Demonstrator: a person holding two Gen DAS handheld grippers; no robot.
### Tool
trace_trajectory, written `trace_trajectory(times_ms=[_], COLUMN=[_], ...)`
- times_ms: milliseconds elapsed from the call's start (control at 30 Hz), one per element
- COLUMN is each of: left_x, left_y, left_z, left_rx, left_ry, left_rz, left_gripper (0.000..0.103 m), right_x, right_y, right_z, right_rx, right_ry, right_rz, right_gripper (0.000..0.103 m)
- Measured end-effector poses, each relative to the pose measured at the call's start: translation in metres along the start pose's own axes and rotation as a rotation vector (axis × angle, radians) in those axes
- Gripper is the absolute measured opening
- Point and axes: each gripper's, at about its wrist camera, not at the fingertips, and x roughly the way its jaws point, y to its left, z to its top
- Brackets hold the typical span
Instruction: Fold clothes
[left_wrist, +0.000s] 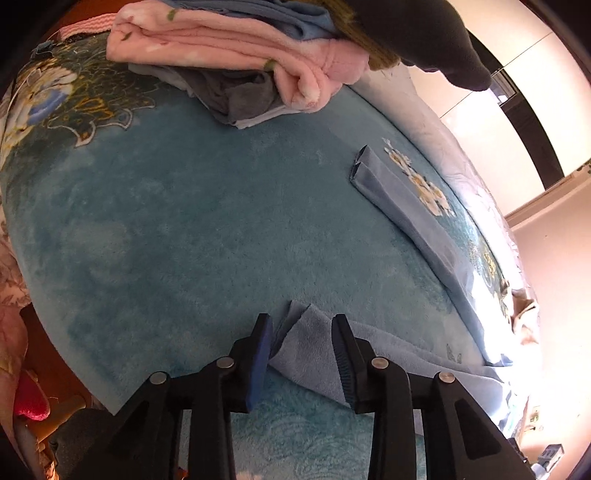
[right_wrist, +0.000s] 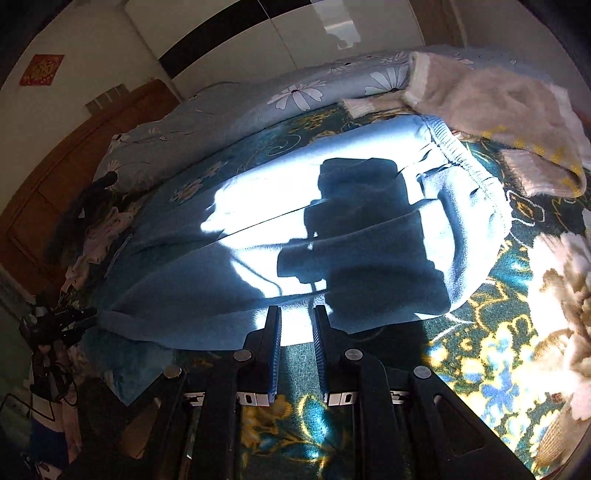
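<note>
Light blue fleece trousers (right_wrist: 184, 266) lie flat on the teal flowered blanket (right_wrist: 491, 354), with the elastic waistband (right_wrist: 469, 162) at the right. My right gripper (right_wrist: 297, 314) stands over their near edge. Its jaws are a narrow gap apart and sunlit cloth shows in the gap. Whether the pads press on the cloth is unclear. In the left wrist view a corner of the same light blue cloth (left_wrist: 314, 354) lies on the blanket (left_wrist: 184, 221). My left gripper (left_wrist: 302, 321) is open around it, jaws well apart, and the cloth lies loose between them.
A heap of clothes sits at the blanket's far end: pink fleece (left_wrist: 221, 44) over a grey garment (left_wrist: 236, 96). A smooth blue strip (left_wrist: 406, 206) runs along the right. A cream fuzzy garment (right_wrist: 498, 110) and a daisy-print quilt (right_wrist: 295, 96) lie behind the trousers, near a wooden headboard (right_wrist: 55, 192).
</note>
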Motion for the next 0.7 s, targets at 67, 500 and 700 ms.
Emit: trace_trajectory(times_ms=[67, 500, 700], left_x=[0.01, -0.02, -0.043], left_y=[-0.004, 0.016, 0.046], left_z=[0.003, -0.02, -0.043], left_rx=[-0.014, -0.002, 0.031], left_ry=[0.038, -0.064, -0.094], left_rz=[0.007, -0.104, -0.126], left_gripper=[0.038, 0.004, 0.003], right_x=[-0.003, -0.005, -0.005], right_y=[-0.003, -0.014, -0.021], right_z=[-0.001, -0.003, -0.009], right_rx=[0.008, 0.044, 0.075], right_ry=[-0.005, 0.003, 0.004], right_rz=[-0.011, -0.033, -0.037], right_gripper=[0.017, 0.017, 0.017])
